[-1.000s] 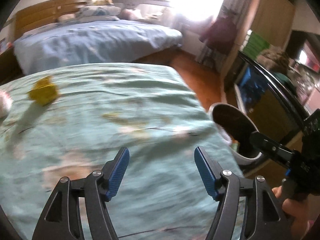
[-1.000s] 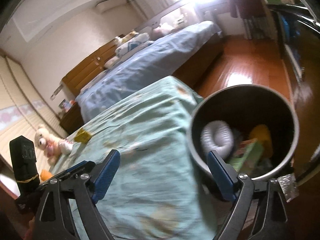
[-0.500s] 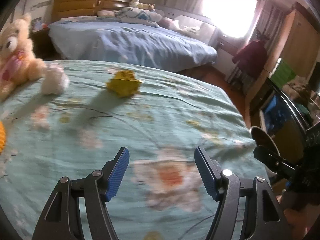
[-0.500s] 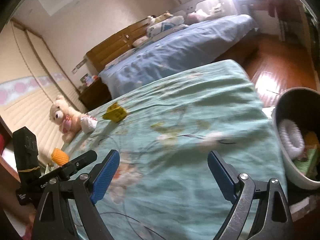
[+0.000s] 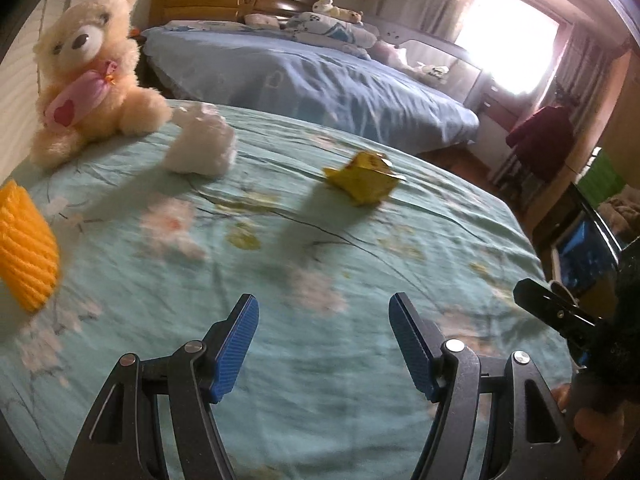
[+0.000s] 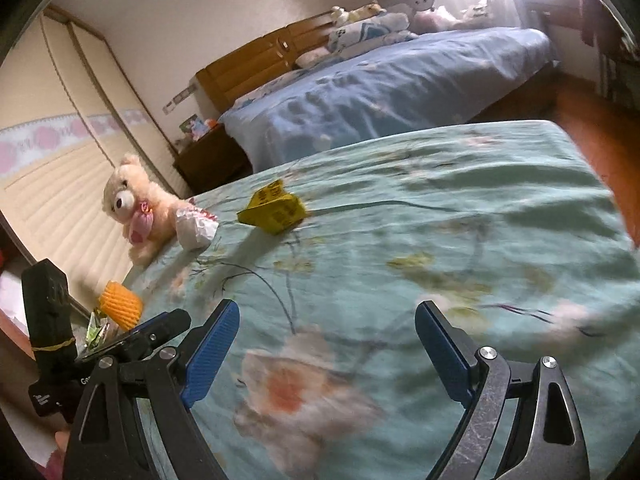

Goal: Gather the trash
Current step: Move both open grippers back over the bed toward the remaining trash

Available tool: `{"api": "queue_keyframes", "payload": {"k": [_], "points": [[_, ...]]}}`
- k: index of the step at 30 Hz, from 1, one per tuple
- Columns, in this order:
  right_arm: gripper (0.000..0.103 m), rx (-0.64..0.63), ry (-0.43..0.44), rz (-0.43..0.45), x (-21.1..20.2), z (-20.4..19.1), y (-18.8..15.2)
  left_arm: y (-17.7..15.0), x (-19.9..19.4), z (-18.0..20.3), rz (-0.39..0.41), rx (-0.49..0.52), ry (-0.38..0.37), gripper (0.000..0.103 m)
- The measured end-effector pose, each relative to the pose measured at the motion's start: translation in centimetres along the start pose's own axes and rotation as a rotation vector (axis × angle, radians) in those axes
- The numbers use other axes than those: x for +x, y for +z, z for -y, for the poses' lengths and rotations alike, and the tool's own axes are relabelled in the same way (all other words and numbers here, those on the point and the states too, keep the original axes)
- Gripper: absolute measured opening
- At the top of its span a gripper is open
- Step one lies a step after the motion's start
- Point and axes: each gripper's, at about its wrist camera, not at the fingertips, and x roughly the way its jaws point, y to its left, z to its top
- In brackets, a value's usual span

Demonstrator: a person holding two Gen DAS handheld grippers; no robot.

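Note:
A crumpled yellow wrapper (image 5: 362, 179) lies on the teal flowered bedspread (image 5: 360, 264), also in the right wrist view (image 6: 274, 208). A crumpled white paper (image 5: 200, 148) lies next to a teddy bear; it also shows in the right wrist view (image 6: 196, 226). An orange foam net (image 5: 25, 248) sits at the left edge, seen too from the right (image 6: 120, 306). My left gripper (image 5: 324, 340) is open and empty, well short of the yellow wrapper. My right gripper (image 6: 327, 354) is open and empty above the bedspread. The trash bin is out of view.
A cream teddy bear (image 5: 90, 76) sits at the far left of the bed (image 6: 138, 208). A second bed with a blue cover (image 5: 312, 76) stands beyond. A green-white wrapper (image 6: 96, 330) lies by the orange net. Wooden floor (image 6: 600, 132) at right.
Both grippers have swung left, away from the bin and over the bed. The bear, white paper, yellow wrapper and orange net have come into closer view. Both jaws stay open.

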Motion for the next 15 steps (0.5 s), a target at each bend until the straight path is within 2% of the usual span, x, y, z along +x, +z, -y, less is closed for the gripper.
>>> {"api": "queue_keyframes", "payload": {"k": [5, 15], "points": [[0.091, -0.004, 0.016, -0.016, 2.8, -1.5, 1.1, 1.7, 1.3, -1.9, -0.001, -0.004, 0.029, 0.069], [0.091, 0.025, 0.033, -0.052, 8.2, -2.8, 3.6, 6.2, 4.7, -6.2, 0.008, -0.075, 0.078, 0.07]]}}
